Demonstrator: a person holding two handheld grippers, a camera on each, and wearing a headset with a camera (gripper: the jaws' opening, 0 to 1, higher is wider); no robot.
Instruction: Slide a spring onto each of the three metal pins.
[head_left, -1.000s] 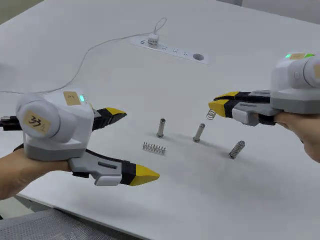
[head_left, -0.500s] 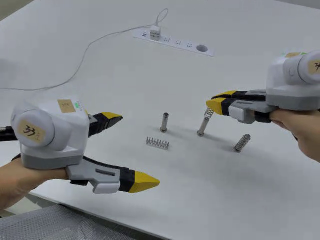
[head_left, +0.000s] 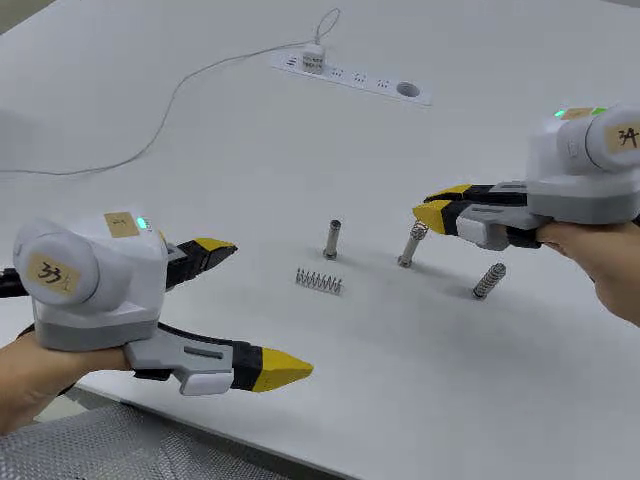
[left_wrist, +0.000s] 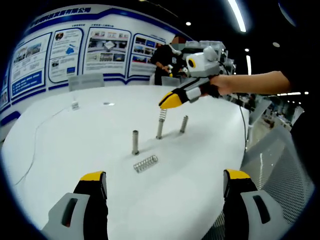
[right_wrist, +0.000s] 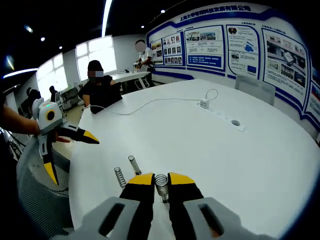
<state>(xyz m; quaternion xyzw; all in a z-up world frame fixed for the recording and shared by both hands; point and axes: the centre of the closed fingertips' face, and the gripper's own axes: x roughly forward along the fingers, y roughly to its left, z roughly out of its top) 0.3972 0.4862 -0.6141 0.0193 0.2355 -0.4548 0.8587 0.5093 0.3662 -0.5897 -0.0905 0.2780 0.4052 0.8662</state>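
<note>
Three metal pins stand on the white table (head_left: 250, 170). The left pin (head_left: 332, 240) (left_wrist: 135, 142) (right_wrist: 134, 164) is bare. My right gripper (head_left: 430, 212) (right_wrist: 161, 178) is shut on a spring (head_left: 420, 231) (left_wrist: 162, 115) (right_wrist: 161, 185), whose lower end sits at the top of the middle pin (head_left: 407, 253) (left_wrist: 159, 131). The right pin (head_left: 489, 281) (left_wrist: 184, 124) wears a spring. A loose spring (head_left: 319, 281) (left_wrist: 145, 163) (right_wrist: 119, 176) lies flat in front of the bare pin. My left gripper (head_left: 250, 308) (left_wrist: 165, 181) is open at the near left, nothing in it.
A white power strip (head_left: 350, 77) (right_wrist: 220, 114) with a plugged adapter lies at the far side, its cable (head_left: 180, 95) trailing left. The table's front edge runs close under my left gripper. People sit and stand beyond the table in the gripper views.
My right gripper has carried the spring down and a little left, from above the middle pin to its top. My left gripper has sunk slightly, still open.
</note>
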